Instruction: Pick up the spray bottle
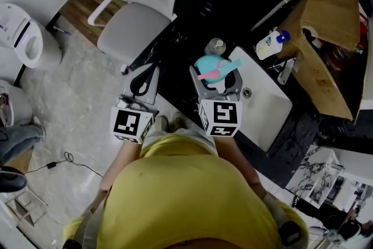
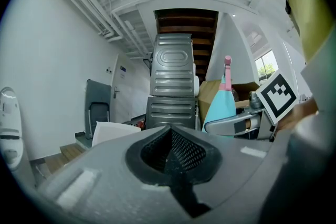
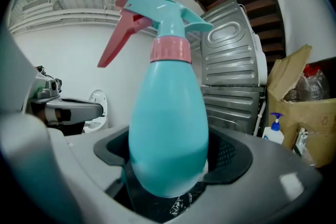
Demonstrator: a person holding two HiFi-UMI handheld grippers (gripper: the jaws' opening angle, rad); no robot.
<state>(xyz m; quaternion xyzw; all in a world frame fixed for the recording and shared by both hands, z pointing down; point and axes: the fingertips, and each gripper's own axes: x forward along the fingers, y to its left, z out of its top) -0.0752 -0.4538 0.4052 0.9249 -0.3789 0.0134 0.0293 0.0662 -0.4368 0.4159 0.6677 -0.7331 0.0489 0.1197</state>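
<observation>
Spray bottle: a teal plastic spray bottle [image 3: 168, 128] with a pink collar and a pink trigger stands upright in the right tongs, trigger pointing to 10 o'clock in the right gripper view.
Right tongs: the right tongs [image 3: 168, 181] pinch the rounded lower body of the spray bottle, with dark mesh pads against it on both sides.
Left tongs: the left tongs [image 2: 170, 152] are pressed together, the dark mesh pads meeting in a narrow notch with nothing between them.
Place of the bottle: in the head view it hangs over the glossy black tabletop [image 1: 180, 38], at 3 o'clock from the left tongs. I cannot tell whether its base touches the tabletop.
Sink: a white rectangular sink [image 1: 268, 108] is set into the tabletop, just beside the right tongs at 3 o'clock.
Container: a small round grey-topped container [image 1: 216, 45] sits at 12 o'clock from the spray bottle; its kind is unclear.
Pump bottle: a white pump bottle with a blue head and yellow label [image 1: 269, 44] is at 2 o'clock from the spray bottle, beyond the sink.
Box: a brown cardboard box [image 1: 329, 9] stands at 2 o'clock from the pump bottle.
Chair: a white and grey chair [image 1: 137, 14] stands on the pale floor [image 1: 76, 102], at 12 o'clock from the left tongs.
Person: a yellow shirt [image 1: 186, 195] fills the head view at 6 o'clock.
</observation>
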